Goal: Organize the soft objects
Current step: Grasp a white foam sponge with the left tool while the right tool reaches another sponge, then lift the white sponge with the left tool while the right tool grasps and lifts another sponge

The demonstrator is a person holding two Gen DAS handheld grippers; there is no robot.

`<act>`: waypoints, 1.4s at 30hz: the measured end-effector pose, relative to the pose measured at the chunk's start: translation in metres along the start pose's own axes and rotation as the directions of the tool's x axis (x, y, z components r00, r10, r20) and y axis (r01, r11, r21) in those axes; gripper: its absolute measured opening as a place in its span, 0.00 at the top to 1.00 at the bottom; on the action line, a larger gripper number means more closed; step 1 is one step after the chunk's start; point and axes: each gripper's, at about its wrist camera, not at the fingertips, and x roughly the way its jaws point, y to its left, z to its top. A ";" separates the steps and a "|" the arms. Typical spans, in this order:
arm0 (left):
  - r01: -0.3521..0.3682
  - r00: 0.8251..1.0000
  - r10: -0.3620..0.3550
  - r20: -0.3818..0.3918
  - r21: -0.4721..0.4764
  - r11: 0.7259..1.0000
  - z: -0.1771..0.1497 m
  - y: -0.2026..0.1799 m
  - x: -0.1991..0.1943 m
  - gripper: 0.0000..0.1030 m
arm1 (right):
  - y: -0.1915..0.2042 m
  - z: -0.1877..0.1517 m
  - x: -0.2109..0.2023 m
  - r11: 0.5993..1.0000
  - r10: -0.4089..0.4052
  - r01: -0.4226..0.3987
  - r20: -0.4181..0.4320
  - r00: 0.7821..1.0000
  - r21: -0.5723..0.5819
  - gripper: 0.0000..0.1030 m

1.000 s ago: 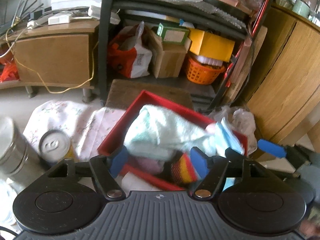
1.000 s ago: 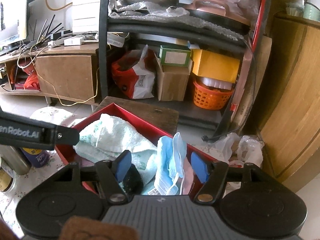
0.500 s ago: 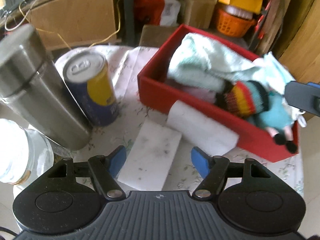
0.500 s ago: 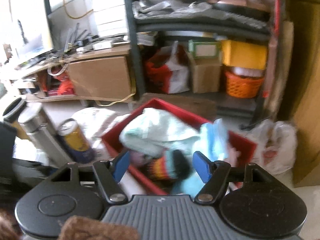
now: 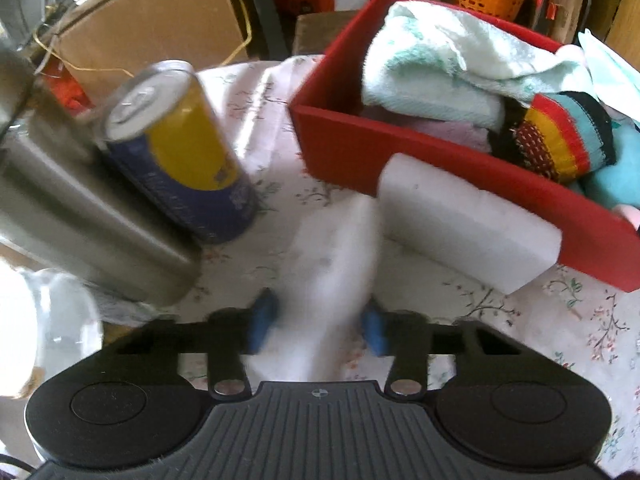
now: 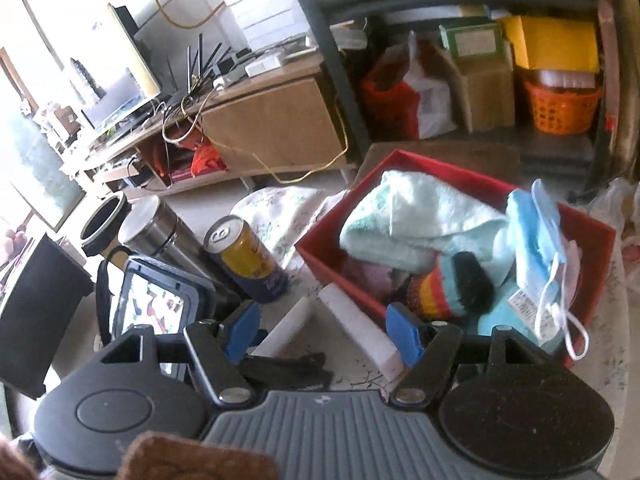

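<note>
A red box (image 5: 352, 148) on the flowered cloth holds a pale green towel (image 5: 436, 60), a striped knit toy (image 5: 556, 140) and a blue face mask (image 6: 536, 232). A white sponge block (image 5: 464, 220) lies against the box's front wall. My left gripper (image 5: 318, 320) is shut on a second white sponge block (image 5: 332, 264), blurred and tilted up off the cloth. In the right wrist view that block (image 6: 288, 324) shows in the left gripper's black fingers. My right gripper (image 6: 324, 332) is open and empty, hovering in front of the box (image 6: 588, 236).
A yellow and blue can (image 5: 180, 152) and a steel flask (image 5: 80, 216) stand left of the box. A clear jar (image 5: 44, 332) is at the near left. A dark cup (image 6: 102, 224) stands far left. Shelves, cardboard boxes and an orange basket (image 6: 560, 104) are behind.
My left gripper dropped from above the box to the cloth, closed on the flat white sponge block and tilted it up. My right gripper drew back and to the left.
</note>
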 end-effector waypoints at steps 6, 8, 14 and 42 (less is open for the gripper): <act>0.053 0.999 -0.053 -0.011 -0.031 0.998 -0.013 0.018 -0.011 0.71 | -0.007 -0.005 0.026 0.997 0.033 -0.028 -0.076 0.997 0.067 0.60; 0.091 0.996 -0.092 -0.016 -0.040 0.995 -0.016 0.024 -0.015 0.76 | -0.009 -0.006 0.038 0.997 0.020 -0.013 -0.098 0.995 0.077 0.60; 0.186 0.982 -0.188 -0.022 -0.083 0.979 -0.024 0.036 -0.024 0.77 | -0.014 -0.006 0.073 0.996 -0.010 0.023 -0.152 0.988 0.086 0.59; 0.244 0.965 -0.254 -0.073 -0.120 0.962 -0.032 0.050 -0.015 0.78 | 0.009 -0.026 0.122 0.988 -0.122 0.088 -0.297 0.947 -0.125 0.57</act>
